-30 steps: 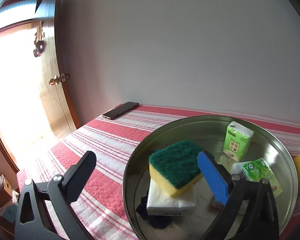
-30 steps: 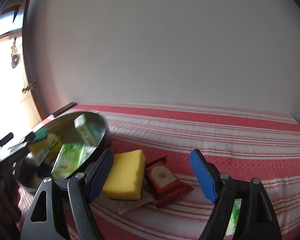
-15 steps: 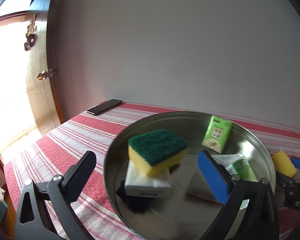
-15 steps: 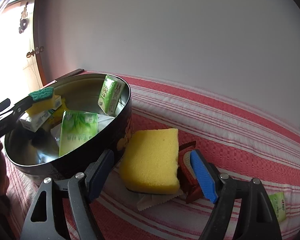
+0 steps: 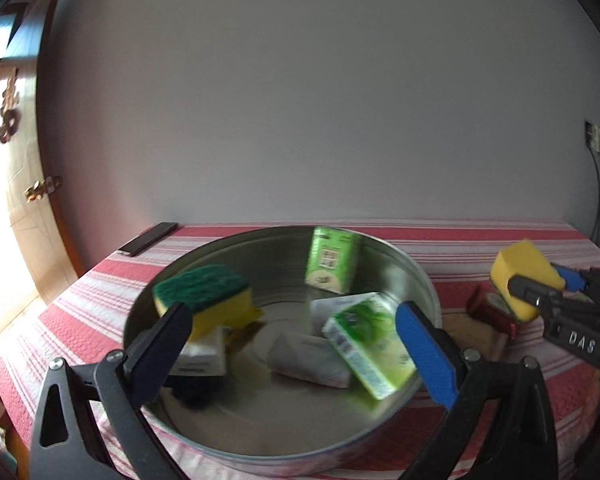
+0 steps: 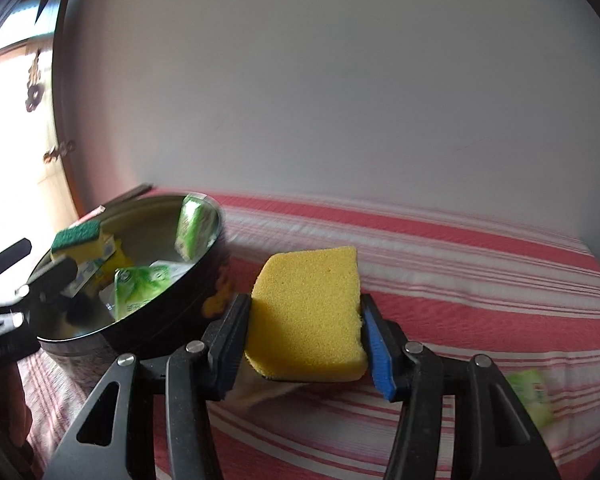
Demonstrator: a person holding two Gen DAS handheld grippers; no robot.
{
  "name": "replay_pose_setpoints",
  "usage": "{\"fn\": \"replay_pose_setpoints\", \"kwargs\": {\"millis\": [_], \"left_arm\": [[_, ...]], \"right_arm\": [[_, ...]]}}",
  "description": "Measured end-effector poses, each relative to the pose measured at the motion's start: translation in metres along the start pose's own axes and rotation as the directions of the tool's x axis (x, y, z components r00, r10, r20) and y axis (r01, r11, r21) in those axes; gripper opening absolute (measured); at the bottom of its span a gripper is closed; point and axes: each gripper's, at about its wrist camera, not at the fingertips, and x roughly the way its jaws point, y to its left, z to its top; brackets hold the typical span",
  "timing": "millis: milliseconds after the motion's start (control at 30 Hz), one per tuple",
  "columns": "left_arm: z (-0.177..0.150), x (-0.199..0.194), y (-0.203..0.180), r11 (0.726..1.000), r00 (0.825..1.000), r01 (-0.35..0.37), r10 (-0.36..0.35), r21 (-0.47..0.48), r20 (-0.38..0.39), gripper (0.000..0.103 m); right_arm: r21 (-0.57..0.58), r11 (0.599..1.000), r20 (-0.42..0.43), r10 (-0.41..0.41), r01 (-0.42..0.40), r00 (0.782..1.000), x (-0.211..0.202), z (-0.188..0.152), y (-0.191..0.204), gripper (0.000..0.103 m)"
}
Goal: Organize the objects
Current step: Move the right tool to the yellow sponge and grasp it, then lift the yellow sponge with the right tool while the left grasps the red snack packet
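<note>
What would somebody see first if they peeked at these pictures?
Probably the yellow sponge, squeezed between the closing jaws of the right gripper above the red striped cloth. Next, the shiny metal pan to its left, holding green packets and a green-topped sponge, with the open left gripper in front.

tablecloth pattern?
Red and white stripes on the tablecloth; clearest in the right wrist view.
</note>
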Motion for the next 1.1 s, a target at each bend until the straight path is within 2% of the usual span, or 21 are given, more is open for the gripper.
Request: {"fn": "replay_pose_setpoints", "kwargs": {"millis": [100,333,600,700,767,867,933,1000,1100], "left_arm": [[0.002,-0.003,-0.02,0.999,1.0,0.03,-0.03,0.033,0.001,0.103],[0.003,-0.008,-0.074,0.985,0.993,0.117,-0.117,0.13,-0.008,0.103],[0.007,0.005,-0.145,0.929,0.972,0.234,-0.225,0.288,-0.065,0.103],[0.007,0.012,-0.168,0.906,0.968,0.252,-0.236,0.341,-0.091,0.103],[0.005,0.017,-0.179,0.882,0.957,0.291,-0.263,0.372,-0.124,0.103],[0.004,0.034,-0.186,0.853,0.931,0.36,-0.3,0.378,-0.208,0.103],[0.005,0.045,-0.187,0.847,0.922,0.376,-0.303,0.374,-0.241,0.103],[0.003,0.056,-0.189,0.837,0.905,0.406,-0.314,0.367,-0.287,0.103],[0.004,0.065,-0.189,0.834,0.896,0.417,-0.31,0.362,-0.318,0.103]], "right_arm": [[0.029,0.998,0.039,-0.05,0.049,0.998,-0.017,0.0,-0.02,0.055],[0.093,0.989,0.051,-0.116,0.111,0.992,-0.032,-0.007,-0.058,0.055],[0.143,0.974,0.043,-0.182,0.175,0.982,-0.047,-0.015,-0.1,0.055],[0.177,0.968,0.044,-0.19,0.18,0.981,-0.051,-0.018,-0.113,0.056],[0.185,0.966,0.049,-0.195,0.183,0.98,-0.053,-0.018,-0.117,0.056],[0.185,0.966,0.05,-0.191,0.179,0.98,-0.052,-0.018,-0.116,0.056],[0.168,0.968,0.051,-0.197,0.186,0.979,-0.056,-0.019,-0.116,0.056],[0.156,0.969,0.051,-0.203,0.193,0.978,-0.056,-0.019,-0.115,0.056],[0.157,0.968,0.039,-0.204,0.195,0.978,-0.054,-0.018,-0.116,0.056]]}}
